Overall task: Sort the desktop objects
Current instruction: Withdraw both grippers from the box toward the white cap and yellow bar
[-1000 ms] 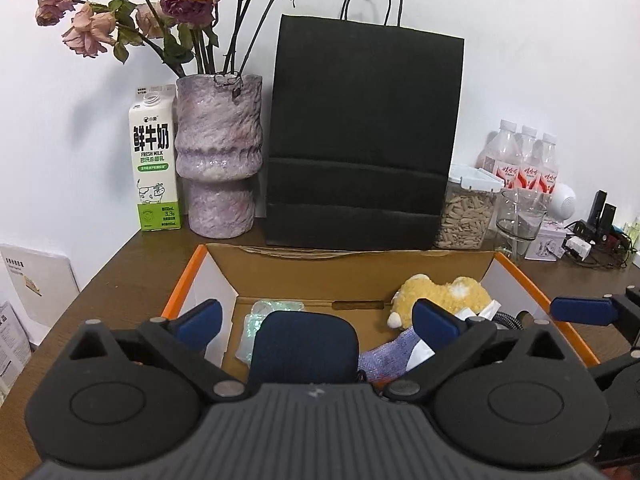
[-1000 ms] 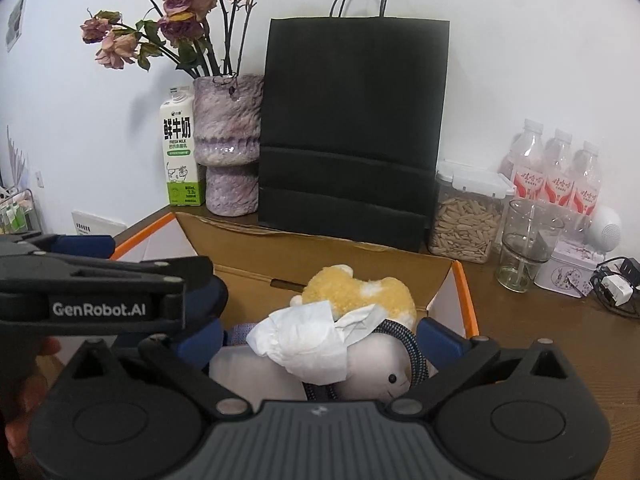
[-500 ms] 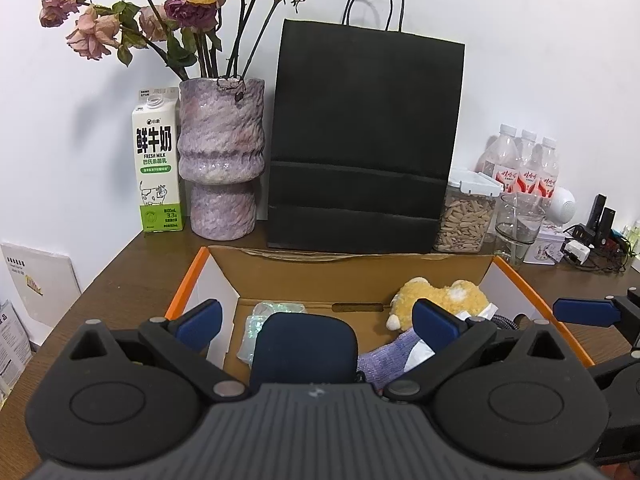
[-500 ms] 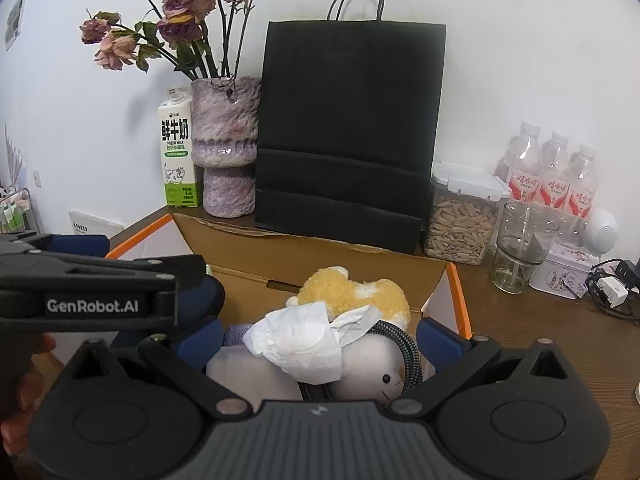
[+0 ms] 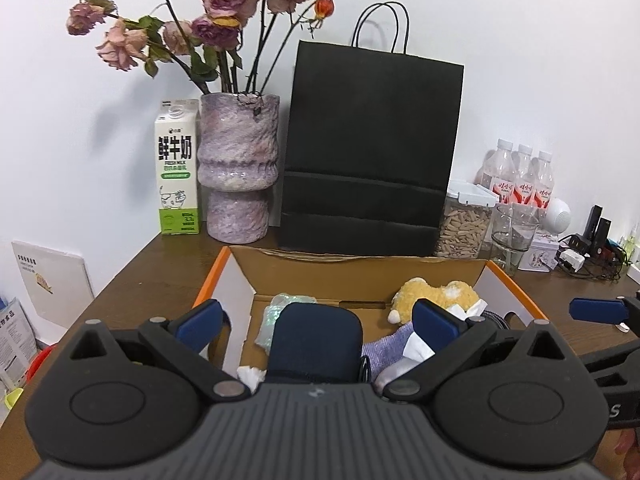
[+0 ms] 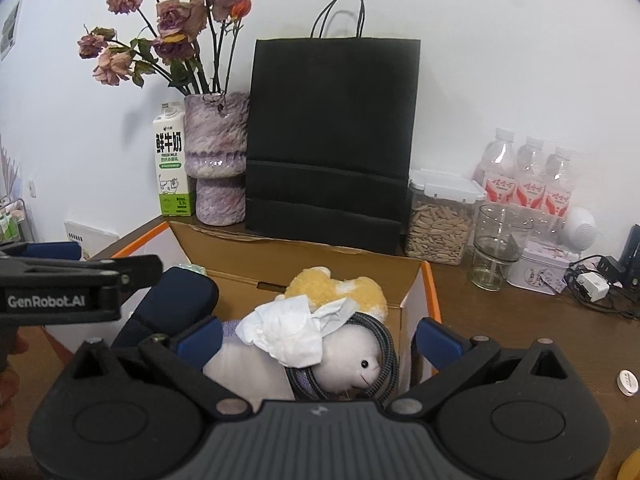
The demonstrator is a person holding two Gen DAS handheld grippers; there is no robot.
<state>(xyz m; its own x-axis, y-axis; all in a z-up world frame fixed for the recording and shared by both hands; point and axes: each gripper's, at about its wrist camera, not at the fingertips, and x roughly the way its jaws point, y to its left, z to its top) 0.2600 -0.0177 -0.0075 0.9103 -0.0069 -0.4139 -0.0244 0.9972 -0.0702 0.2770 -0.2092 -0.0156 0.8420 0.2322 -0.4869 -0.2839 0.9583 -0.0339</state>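
Navy pouch [image 5: 316,340]: inside the cardboard box [image 5: 360,276], left half, between the wide-spread blue pads of the left gripper [image 5: 316,320], untouched; long axis runs away from the camera.
Right gripper [image 6: 318,338]: wide, empty, above a white plush [image 6: 352,364] ringed by a braided cable [image 6: 386,344], tissue [image 6: 286,330] on top.
Writing: milk carton [image 5: 177,168] reads "FRESH MILK"; "GenRobot.AI" on the left gripper.
Worktop [image 5: 132,284]: dark wood.
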